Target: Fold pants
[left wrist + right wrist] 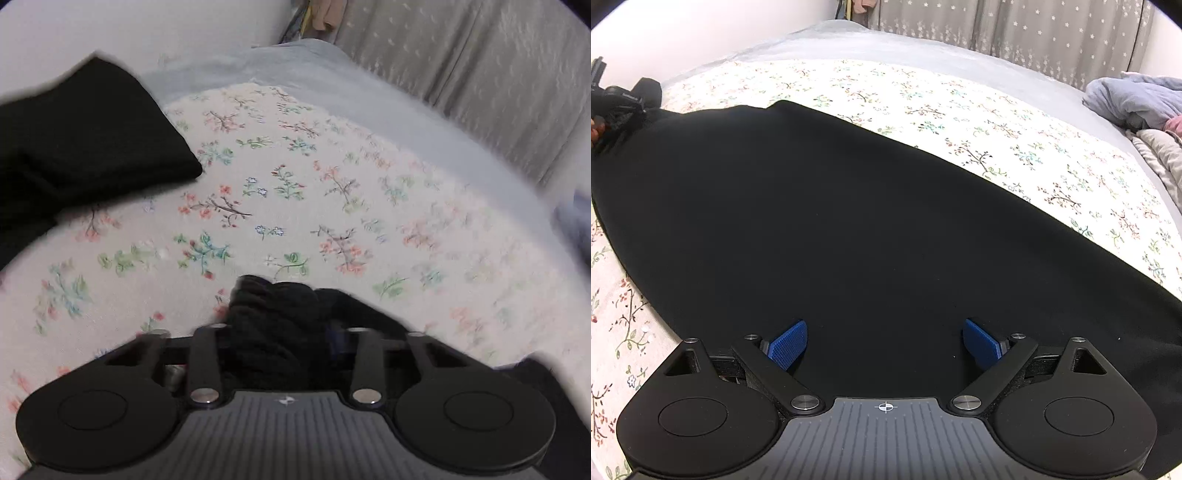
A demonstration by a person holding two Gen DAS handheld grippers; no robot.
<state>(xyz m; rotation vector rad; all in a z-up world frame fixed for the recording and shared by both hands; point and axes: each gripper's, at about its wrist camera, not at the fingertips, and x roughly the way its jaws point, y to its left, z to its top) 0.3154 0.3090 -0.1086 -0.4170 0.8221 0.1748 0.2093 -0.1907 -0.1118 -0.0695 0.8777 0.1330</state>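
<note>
My left tool (pixel 280 332) was clamped on a bunched handful of the black pants (pixel 849 221), the dark cloth crowding up between its fingers so that the pads themselves were hidden. I judged I held that end because a fold needs one end carried over the rest, and a gathered grip keeps both layers from slipping apart. In the right wrist view the same tool (pixel 624 107) showed at the far left end of the garment, the fabric pulled into a peak there.

The pants lay flat and long across the middle of the bed, on the flowered sheet (pixel 332 184), with the grey blanket (pixel 886 48) running along the bed's far edge beside the curtain (pixel 1034 33). A crumpled bluish cloth (pixel 1137 99) sat at the far right corner, well apart from my work.

My right tool (pixel 885 343) hung with its blue pads (pixel 790 343) wide apart over the nearer end of the pants, gripping nothing. I kept it ready there, probably to pin or lift that end.
</note>
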